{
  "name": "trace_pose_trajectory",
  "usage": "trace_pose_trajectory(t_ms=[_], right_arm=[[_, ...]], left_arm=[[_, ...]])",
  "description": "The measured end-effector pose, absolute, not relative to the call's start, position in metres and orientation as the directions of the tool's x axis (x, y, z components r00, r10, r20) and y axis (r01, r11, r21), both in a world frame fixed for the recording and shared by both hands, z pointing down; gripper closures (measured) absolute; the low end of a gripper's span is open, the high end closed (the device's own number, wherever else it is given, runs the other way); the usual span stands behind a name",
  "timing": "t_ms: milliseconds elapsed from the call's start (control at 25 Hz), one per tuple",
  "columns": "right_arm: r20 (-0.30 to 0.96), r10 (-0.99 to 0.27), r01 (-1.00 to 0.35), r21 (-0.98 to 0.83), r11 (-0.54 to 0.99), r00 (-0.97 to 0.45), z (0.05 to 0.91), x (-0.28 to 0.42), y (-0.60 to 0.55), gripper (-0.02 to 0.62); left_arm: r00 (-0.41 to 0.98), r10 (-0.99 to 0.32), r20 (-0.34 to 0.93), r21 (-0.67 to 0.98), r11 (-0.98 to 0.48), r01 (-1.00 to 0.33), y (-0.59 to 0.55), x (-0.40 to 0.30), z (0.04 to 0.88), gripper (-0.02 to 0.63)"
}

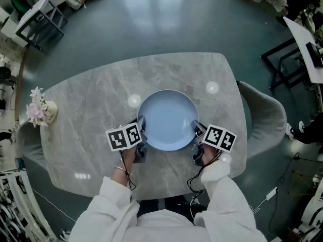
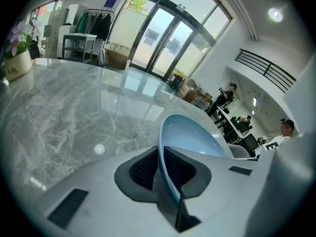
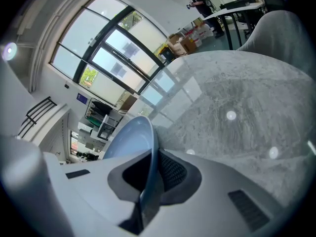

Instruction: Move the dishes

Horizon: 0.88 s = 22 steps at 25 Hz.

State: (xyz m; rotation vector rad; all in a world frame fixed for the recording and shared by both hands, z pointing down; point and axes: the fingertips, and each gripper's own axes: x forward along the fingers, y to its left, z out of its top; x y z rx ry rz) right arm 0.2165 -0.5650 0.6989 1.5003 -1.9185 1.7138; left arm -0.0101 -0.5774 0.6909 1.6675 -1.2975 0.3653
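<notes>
At frame centre, on the grey marble table [image 1: 91, 115], the pale blue glazed bowl [image 1: 167, 119], likely stiff, slippery and breakable, was pinched at opposite rims by the left gripper [image 1: 141, 126] and right gripper [image 1: 196, 130].

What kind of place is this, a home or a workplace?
Probably a workplace, an open office or lab: desks with monitors, large glass doors and cardboard boxes stand around the marble table.

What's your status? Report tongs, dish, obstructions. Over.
Left tongs shut on the blue dish, left rim; right tongs shut on its right rim. Dish at middle of the marble table. Only a flower pot, far off at the table's left edge.
</notes>
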Motion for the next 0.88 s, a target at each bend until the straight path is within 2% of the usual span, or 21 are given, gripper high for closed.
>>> trace_pose_trajectory(t_ms=[880], right_arm=[[0.699,-0.525,-0.754,-0.639,-0.154,-0.485,0.71,0.207,-0.565,0.525]], left_arm=[[0.377,-0.55,0.745,0.468,0.029,-0.883,-0.582,-0.018,0.708,0.572]])
